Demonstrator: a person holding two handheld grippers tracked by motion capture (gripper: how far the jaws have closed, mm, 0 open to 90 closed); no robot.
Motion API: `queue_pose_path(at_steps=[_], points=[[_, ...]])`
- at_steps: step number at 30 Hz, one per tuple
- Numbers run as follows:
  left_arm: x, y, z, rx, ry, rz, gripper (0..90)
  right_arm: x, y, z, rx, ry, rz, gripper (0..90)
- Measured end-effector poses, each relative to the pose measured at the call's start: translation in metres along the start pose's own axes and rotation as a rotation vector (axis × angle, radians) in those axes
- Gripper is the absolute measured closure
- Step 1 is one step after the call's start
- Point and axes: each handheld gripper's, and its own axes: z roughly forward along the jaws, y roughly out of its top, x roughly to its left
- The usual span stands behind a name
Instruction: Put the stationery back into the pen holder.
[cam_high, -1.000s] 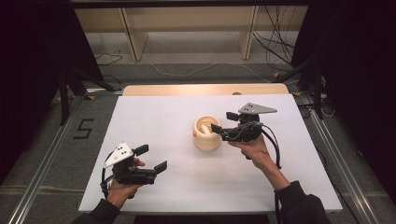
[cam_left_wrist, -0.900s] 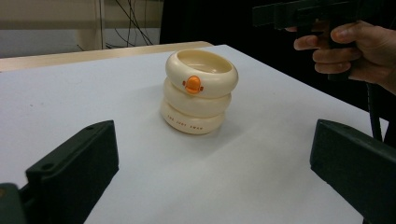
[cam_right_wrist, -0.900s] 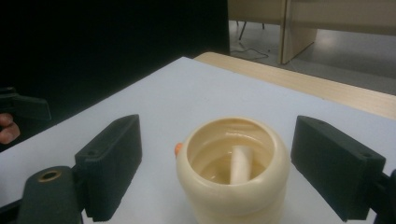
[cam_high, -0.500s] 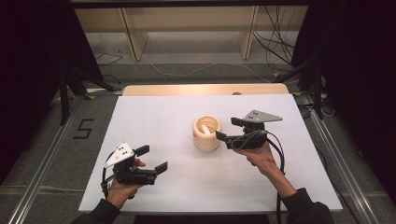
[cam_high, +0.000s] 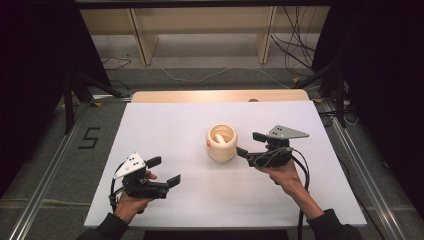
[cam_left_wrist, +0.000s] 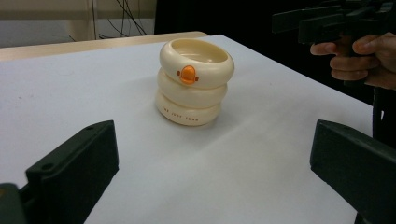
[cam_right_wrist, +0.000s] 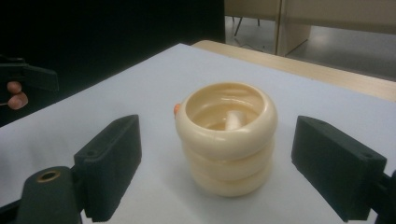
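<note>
**Cream ringed cup between two spread claws**

A cream-coloured cup (cam_high: 221, 143), shaped like three stacked rings, stood upright near the middle of the white table (cam_high: 165, 125). A small orange mark (cam_left_wrist: 187, 74) sat on its top ring, on the side facing the left claw, and faint lettering ran around the bottom ring. Inside the cup, the right claw view showed a pale, rounded piece (cam_right_wrist: 232, 121) standing in the hollow; what it was could not be told.

The right claw (cam_high: 250, 144) was just to the right of the cup, its jaws spread apart and pointing at the cup's side, empty and not touching it. In its own view the cup stood ahead between the two black jaws with clear gaps on both sides. The person's right hand (cam_high: 284, 173) gripped the handle from below, forearm reaching in from the table's near right edge, with a grey plate on top and a cable trailing back.

The left claw (cam_high: 164, 171) was well apart from the cup, near the front left of the table, jaws also spread wide and empty, aimed toward the cup. The left hand (cam_high: 131, 201) held it low, close to the table's near edge.
</note>
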Motion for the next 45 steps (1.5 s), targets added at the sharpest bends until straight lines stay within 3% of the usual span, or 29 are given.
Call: queue_pose_path(at_steps=[13, 45], points=[[0.000, 0.000, 0.002, 0.024, -0.005, 0.005, 0.4, -0.002, -0.014, -0.013, 0.001, -0.002, 0.023, 16.1], [-0.002, -0.002, 0.002, 0.037, -0.016, 0.017, 0.4, 0.002, -0.049, -0.041, -0.006, -0.046, 0.020, 16.2]])
